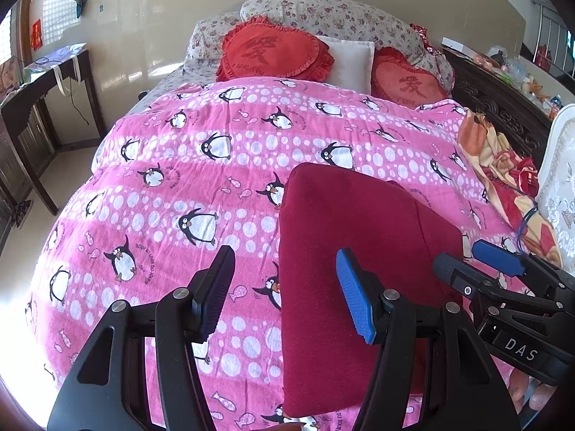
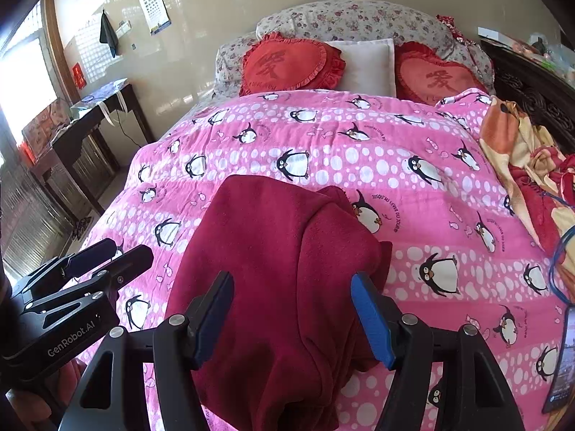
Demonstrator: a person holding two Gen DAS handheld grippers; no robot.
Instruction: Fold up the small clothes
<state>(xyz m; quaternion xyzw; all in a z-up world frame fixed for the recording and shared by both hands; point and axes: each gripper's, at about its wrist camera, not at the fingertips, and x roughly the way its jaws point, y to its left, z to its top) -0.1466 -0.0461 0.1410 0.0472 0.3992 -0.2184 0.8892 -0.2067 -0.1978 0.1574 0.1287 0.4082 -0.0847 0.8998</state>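
A dark red fleece garment [image 1: 363, 237] [image 2: 273, 251] lies folded on the pink penguin blanket [image 1: 179, 165] [image 2: 413, 143] near the bed's front edge. My left gripper [image 1: 285, 292] hovers open above the garment's left edge, its blue pad over the fleece and its black finger over the blanket. My right gripper [image 2: 293, 318] stands open above the near part of the garment, with the cloth below its fingers and nothing pinched. Each gripper also shows in the other's view: the right gripper [image 1: 474, 262] at the garment's right side, the left gripper [image 2: 115, 255] at its left.
Two red heart cushions [image 1: 273, 50] [image 2: 438, 79], a white pillow [image 2: 366, 61] and floral pillows lie at the bed's head. A crumpled orange and red blanket [image 1: 503, 165] with a blue cord lies on the right. A dark wooden desk [image 2: 90, 115] stands left; a white chair [image 1: 564, 165] stands right.
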